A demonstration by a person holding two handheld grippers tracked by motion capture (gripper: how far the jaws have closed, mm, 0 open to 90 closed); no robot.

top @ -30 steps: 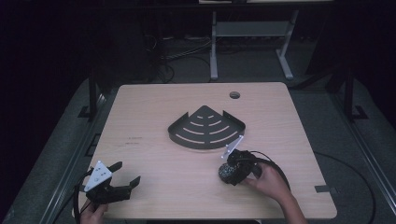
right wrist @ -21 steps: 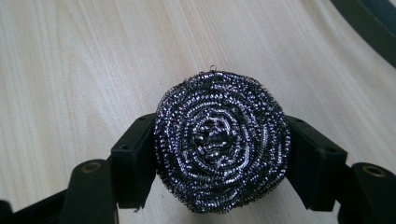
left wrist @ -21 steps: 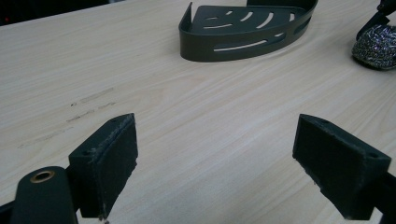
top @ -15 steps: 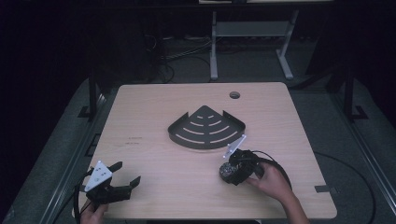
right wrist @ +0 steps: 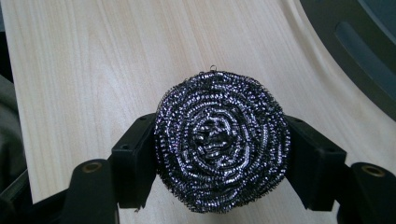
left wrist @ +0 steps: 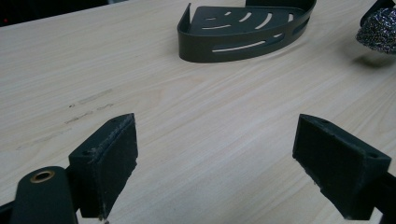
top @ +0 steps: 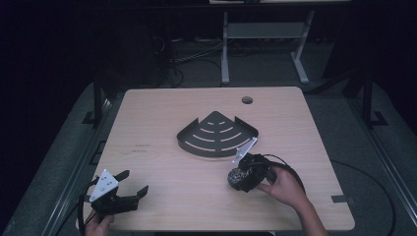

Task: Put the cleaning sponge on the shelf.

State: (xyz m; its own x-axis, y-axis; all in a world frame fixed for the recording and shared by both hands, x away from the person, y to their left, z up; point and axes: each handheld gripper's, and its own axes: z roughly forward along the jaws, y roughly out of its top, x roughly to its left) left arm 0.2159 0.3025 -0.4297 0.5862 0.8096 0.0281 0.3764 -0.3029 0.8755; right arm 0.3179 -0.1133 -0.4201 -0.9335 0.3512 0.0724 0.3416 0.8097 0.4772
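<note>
I see bare desk (top: 162, 162) between my left hand-held gripper (top: 129, 189) and the black corner tray (top: 216, 133), the one obstacle mid-desk. My right hand-held gripper (top: 236, 178), pinching a steel scourer (right wrist: 220, 140), sits just beside the tray's front rim.

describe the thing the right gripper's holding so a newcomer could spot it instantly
On the wooden table, look just near-right of the dark fan-shaped slotted tray. There the right gripper clamps a round steel-wool scourer: a glittery, coiled metal ball, the one shiny thing among matte black parts.
</note>
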